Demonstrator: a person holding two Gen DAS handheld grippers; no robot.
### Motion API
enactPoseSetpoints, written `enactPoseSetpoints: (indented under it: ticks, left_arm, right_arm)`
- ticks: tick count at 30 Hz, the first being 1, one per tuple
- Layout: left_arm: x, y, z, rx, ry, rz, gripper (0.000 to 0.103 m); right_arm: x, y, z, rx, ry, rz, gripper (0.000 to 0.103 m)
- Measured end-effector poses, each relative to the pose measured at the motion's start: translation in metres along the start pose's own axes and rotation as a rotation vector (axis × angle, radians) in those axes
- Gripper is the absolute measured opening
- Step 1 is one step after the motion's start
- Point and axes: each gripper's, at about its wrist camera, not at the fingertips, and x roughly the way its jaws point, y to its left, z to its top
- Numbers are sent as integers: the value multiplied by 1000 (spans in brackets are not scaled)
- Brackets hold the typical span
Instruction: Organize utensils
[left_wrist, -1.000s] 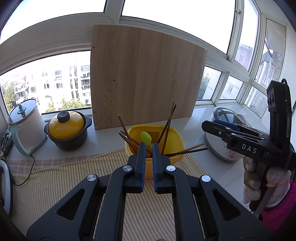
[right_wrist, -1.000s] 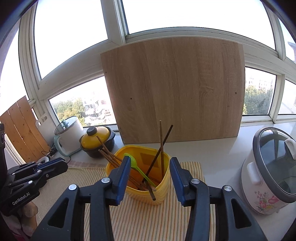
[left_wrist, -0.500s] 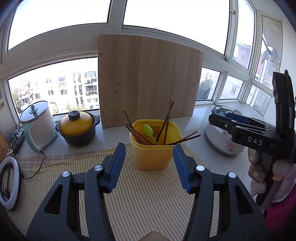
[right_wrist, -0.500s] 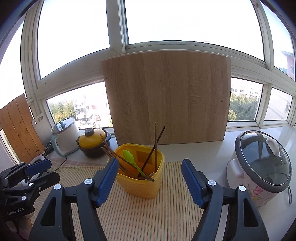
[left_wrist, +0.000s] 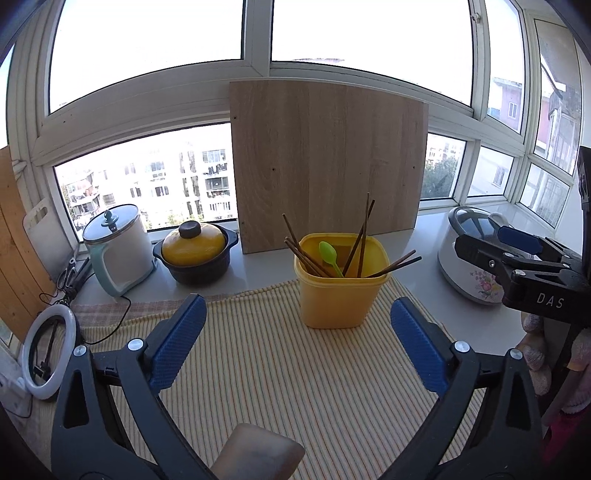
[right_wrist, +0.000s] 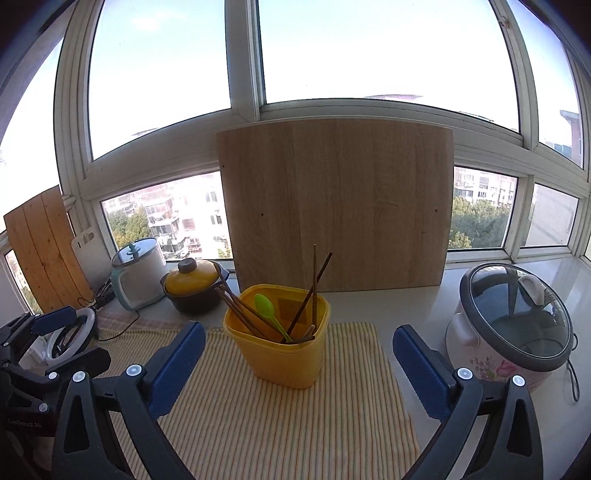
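A yellow plastic tub (left_wrist: 340, 299) stands on a striped cloth (left_wrist: 280, 373) and holds several brown chopsticks (left_wrist: 360, 240) and a green spoon (left_wrist: 328, 254). It also shows in the right wrist view (right_wrist: 280, 354) with the chopsticks (right_wrist: 314, 288) and the spoon (right_wrist: 267, 310). My left gripper (left_wrist: 295, 332) is wide open and empty, back from the tub. My right gripper (right_wrist: 299, 354) is wide open and empty, also back from the tub. The right gripper shows at the right edge of the left wrist view (left_wrist: 517, 266).
A wooden board (left_wrist: 325, 162) leans on the window behind the tub. A rice cooker (right_wrist: 517, 325) stands to the right. A yellow-lidded pot (left_wrist: 195, 251) and a white kettle (left_wrist: 116, 247) stand to the left. A ring light (left_wrist: 48, 354) lies at the far left.
My left gripper was shut close above the tub; it has opened wide and pulled back. My right gripper has also opened wider and pulled back. The utensils stay in the tub.
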Motion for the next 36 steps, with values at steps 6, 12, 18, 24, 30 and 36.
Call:
enactPoseSetpoints:
  ticks: [6, 12, 18, 24, 30, 36]
  left_arm:
    - [-1, 3, -7, -1, 28, 44, 102]
    - [7, 5, -12, -18, 79, 80, 103]
    - [10, 11, -14, -52, 109, 95, 103]
    - [13, 14, -14, -69, 129, 108, 103]
    - [13, 14, -14, -69, 128, 108, 103]
    - [13, 15, -13, -72, 124, 109, 103]
  right_arm:
    - [-1, -4, -10, 18, 20, -7, 103]
    - [-1, -7, -12, 29, 30, -12, 103]
    - [1, -5, -13, 25, 38, -1, 103]
    - [3, -2, -13, 13, 43, 2, 103]
    - [4, -2, -13, 15, 46, 4, 103]
    - [5, -2, -13, 13, 47, 2, 103]
